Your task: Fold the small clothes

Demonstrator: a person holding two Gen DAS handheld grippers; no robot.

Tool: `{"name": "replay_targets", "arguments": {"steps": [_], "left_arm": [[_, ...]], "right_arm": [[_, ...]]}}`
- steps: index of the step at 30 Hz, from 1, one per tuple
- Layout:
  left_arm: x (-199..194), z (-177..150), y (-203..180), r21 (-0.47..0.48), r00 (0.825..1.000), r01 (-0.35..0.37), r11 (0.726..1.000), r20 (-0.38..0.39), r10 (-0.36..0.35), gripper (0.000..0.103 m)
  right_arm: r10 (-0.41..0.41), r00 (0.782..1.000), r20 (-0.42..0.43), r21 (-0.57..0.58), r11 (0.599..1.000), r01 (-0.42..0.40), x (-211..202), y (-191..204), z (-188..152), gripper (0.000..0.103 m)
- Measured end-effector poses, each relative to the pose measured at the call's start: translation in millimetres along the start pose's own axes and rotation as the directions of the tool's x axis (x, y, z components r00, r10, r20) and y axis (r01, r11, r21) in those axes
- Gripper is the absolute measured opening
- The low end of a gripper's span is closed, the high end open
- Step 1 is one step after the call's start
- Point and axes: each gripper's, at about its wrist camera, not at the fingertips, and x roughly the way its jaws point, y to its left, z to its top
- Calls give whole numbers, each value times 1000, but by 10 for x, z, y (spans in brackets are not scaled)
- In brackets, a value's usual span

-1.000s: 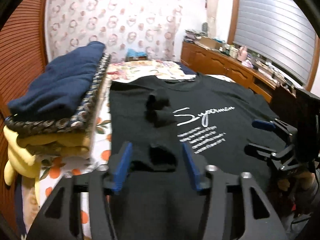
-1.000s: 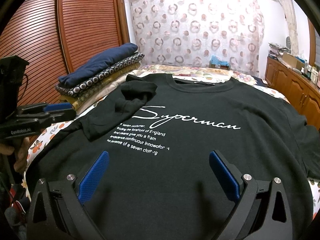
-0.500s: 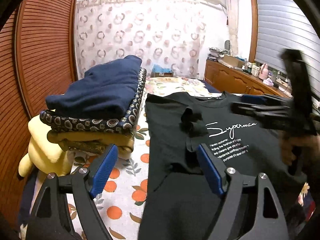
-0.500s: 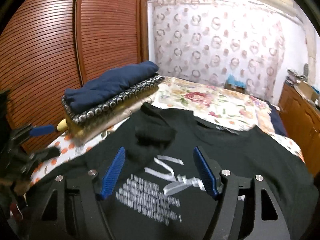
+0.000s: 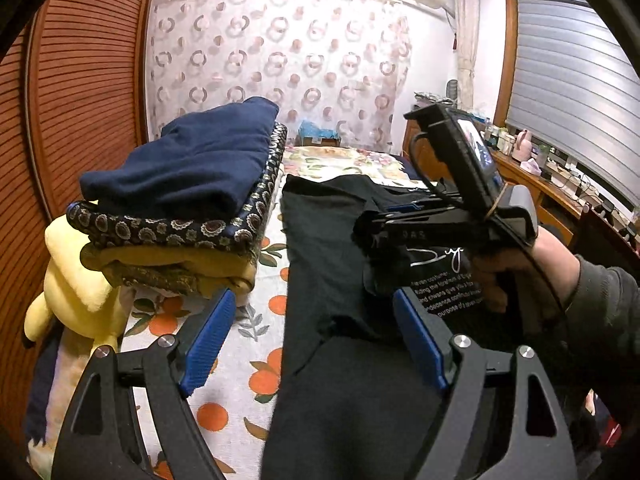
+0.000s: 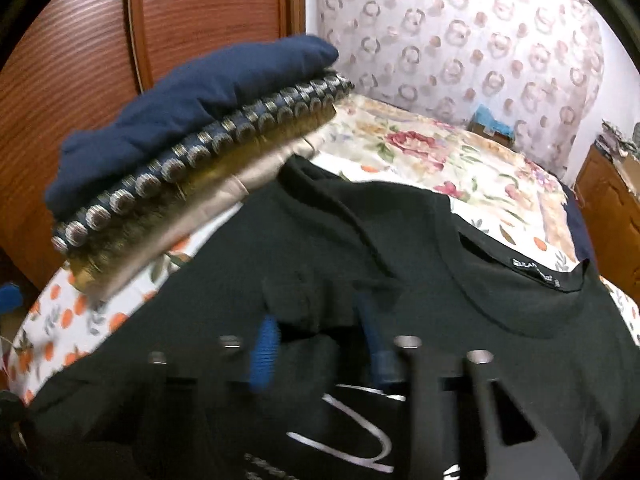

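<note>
A black T-shirt (image 5: 328, 256) with white script lies face up on the flowered bedsheet (image 5: 256, 364); its left sleeve (image 6: 316, 300) is folded in over the chest. It also fills the right wrist view (image 6: 500, 304). My left gripper (image 5: 312, 340) is open and empty above the shirt's left edge, near the hem. My right gripper (image 6: 318, 344) is open, blurred, with its blue fingers on either side of the bunched sleeve. In the left wrist view the right gripper (image 5: 376, 220) reaches across the shirt, held by a hand.
A stack of folded blankets (image 5: 188, 200) with a navy one on top lies left of the shirt, with a yellow plush toy (image 5: 76, 284) below it. A wooden wardrobe (image 5: 80, 80) stands at left. A dresser (image 5: 560, 196) runs along the right.
My right gripper has moved forward and left over the shirt to the folded sleeve, its jaws narrower than before. My left gripper has drawn back and left, and opened wide.
</note>
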Motion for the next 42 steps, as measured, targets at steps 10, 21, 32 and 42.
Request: {"name": "replay_targets", "arguments": {"steps": [10,21,32,42], "left_arm": [[47,-46,-43,4,1000,-3,1000,-25,3,82],[115,-80,-68,18,998,-18,1000,-64,19,82],[33,-67,-85,28,998,-19,999,-53,21,82],[22,-89,-77,19,998,-17,1000,-56,18,82]], "right_arm": [[-21,998,56,52,999,18,-348,-370,-119,8],[-158,987,39,76,985,155,-585,-378,-322,39],[157,987,41,25,987,-158,-588,352,-481,46],[240,971,-15,-7,971,-241,-416,385,-618,4]]}}
